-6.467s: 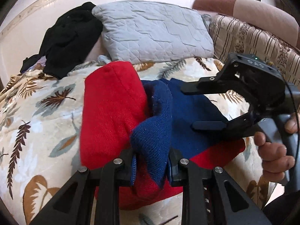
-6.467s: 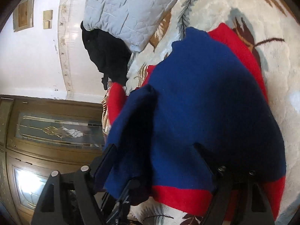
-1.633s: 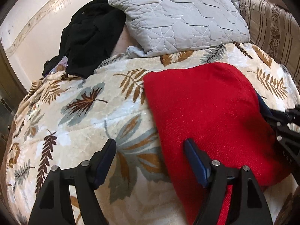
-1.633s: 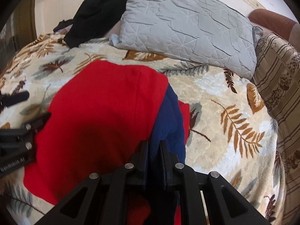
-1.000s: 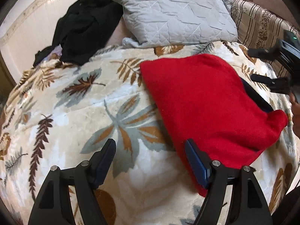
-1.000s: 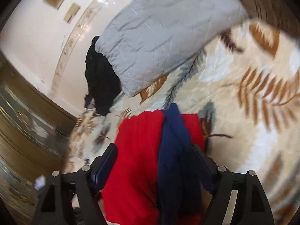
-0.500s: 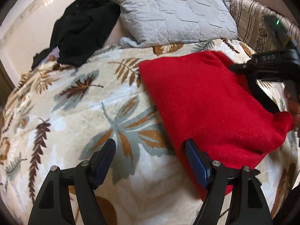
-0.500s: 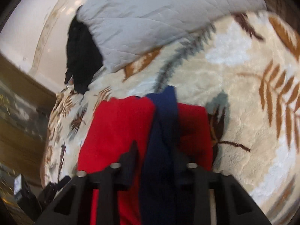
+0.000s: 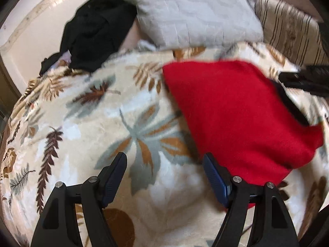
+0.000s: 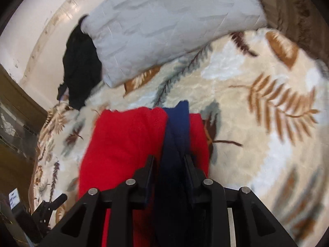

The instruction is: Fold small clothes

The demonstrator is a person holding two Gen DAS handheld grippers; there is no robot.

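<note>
A folded red and navy knit garment [image 9: 236, 111] lies on the leaf-patterned blanket [image 9: 102, 123]. My left gripper [image 9: 164, 177] is open and empty, just left of the garment's near edge. My right gripper [image 10: 168, 164] is shut on the garment's navy fold [image 10: 174, 135], with red cloth [image 10: 123, 140] on both sides of it. In the left wrist view the right gripper [image 9: 304, 80] shows as a dark blurred shape at the garment's far right edge.
A grey quilted pillow [image 9: 195, 16] and a heap of black clothes [image 9: 96, 26] lie at the head of the bed. A striped cushion [image 9: 287, 39] is at the far right. A wooden door [image 10: 14, 123] stands to the left.
My right gripper went from open to shut on the navy fold. My left gripper stayed open and drew back a little to the left of the garment.
</note>
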